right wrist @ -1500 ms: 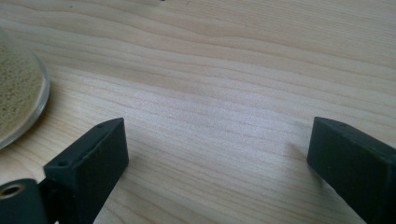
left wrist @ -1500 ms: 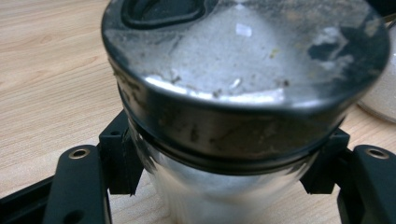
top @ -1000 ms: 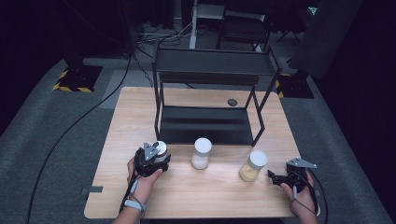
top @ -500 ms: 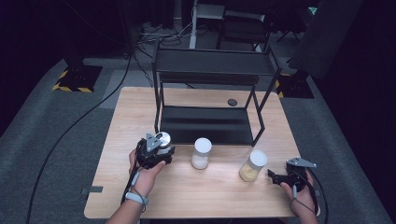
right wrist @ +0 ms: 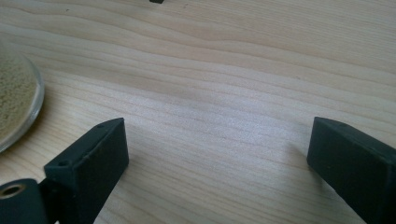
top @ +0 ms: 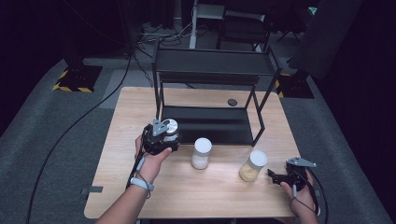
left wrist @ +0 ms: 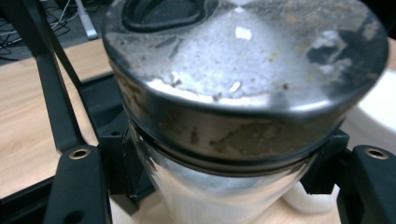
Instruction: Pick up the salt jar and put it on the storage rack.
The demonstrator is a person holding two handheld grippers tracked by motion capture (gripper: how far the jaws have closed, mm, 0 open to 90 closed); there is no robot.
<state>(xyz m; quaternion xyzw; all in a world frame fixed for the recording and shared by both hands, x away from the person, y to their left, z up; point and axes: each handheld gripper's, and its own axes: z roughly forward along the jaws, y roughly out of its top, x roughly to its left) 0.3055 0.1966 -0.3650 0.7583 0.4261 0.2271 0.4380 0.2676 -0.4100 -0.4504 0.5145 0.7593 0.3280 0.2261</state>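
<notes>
Metal-lidded jar [top: 170, 129] sat clamped in the left gripper [top: 161, 137], lifted beside the rack's lower shelf [top: 210, 123]; best kept upright going in. Right gripper [top: 285, 177] rested wide open, empty, on the table [top: 140, 100].

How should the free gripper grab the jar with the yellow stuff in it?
Grip the yellow-filled jar around its glass body, just below the white lid, probably coming in level from its right side, where the open right gripper already rests. It stands upright and round, so two jaws can squeeze opposite sides. The white-filled jar stands apart on its left.
</notes>
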